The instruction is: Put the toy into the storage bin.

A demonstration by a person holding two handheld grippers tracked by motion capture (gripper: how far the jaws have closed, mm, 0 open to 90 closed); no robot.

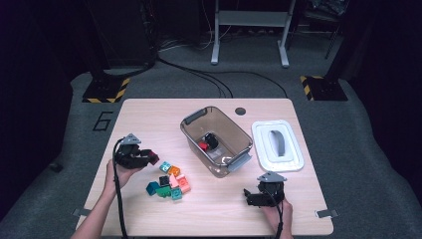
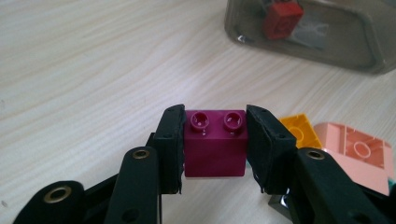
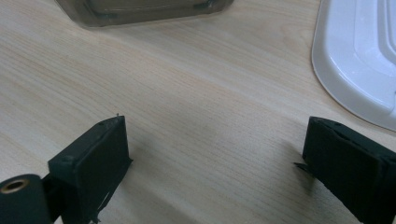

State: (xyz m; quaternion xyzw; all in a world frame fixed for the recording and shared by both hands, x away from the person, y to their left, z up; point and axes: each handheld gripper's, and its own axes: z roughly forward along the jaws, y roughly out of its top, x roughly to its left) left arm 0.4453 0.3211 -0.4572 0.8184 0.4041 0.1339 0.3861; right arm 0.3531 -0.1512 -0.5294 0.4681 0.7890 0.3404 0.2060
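Both grippers are low over the wooden table (image 1: 149,112). On the left side, the left gripper (image 2: 215,140) has its jaws pressed against the two sides of a magenta two-stud brick (image 2: 215,144), gripping it just clear of the tabletop; in the high view that brick (image 1: 153,158) shows at the gripper's tip, next to the heap of loose bricks (image 1: 170,183) lying left of centre toward the near edge. An orange brick (image 2: 299,130) and a pale pink one (image 2: 359,151) sit just beyond the jaws. Near the right end of the near edge, the right gripper (image 3: 212,154) hangs with its jaws spread wide and bare wood between them. A clear grey bin (image 1: 191,139) stands at the table's centre with a red brick (image 1: 203,146) inside, and its white lid (image 1: 293,157) lies flat beside it toward the right edge.
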